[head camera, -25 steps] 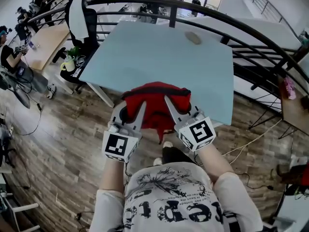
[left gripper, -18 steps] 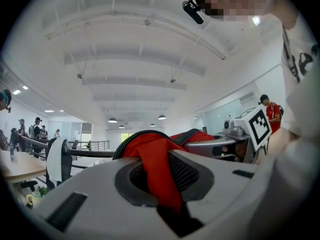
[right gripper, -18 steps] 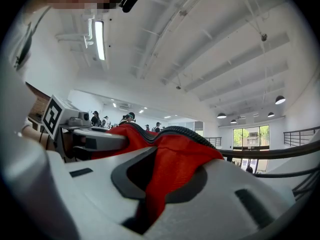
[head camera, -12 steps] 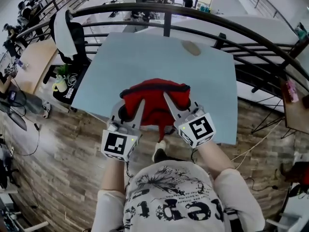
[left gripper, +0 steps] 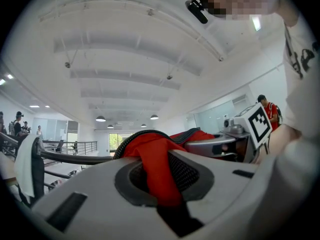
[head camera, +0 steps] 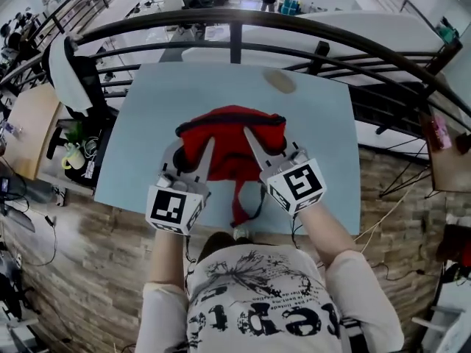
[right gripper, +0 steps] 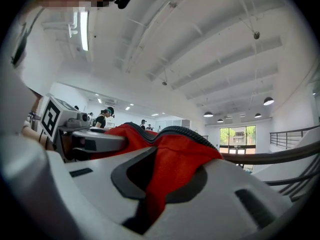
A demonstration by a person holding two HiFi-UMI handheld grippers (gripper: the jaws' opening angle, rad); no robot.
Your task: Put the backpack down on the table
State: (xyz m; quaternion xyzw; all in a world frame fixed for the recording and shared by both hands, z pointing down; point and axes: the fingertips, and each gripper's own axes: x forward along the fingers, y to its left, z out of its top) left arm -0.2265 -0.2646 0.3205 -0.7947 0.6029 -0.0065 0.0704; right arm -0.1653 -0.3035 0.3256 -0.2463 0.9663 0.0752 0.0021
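Red backpack (head camera: 232, 134) pinched from two sides, just above the pale blue table (head camera: 316, 116).

Marks to read: black-and-white square patterns on the marker cubes (head camera: 296, 186); big dark letters on the white shirt (head camera: 257, 300), only partly legible. Left gripper (head camera: 193, 149) and right gripper (head camera: 266, 144) pointing level, side by side, each nearly closed on a fold of red fabric. Between the two, strap (head camera: 239, 201) hanging back toward the near table edge.
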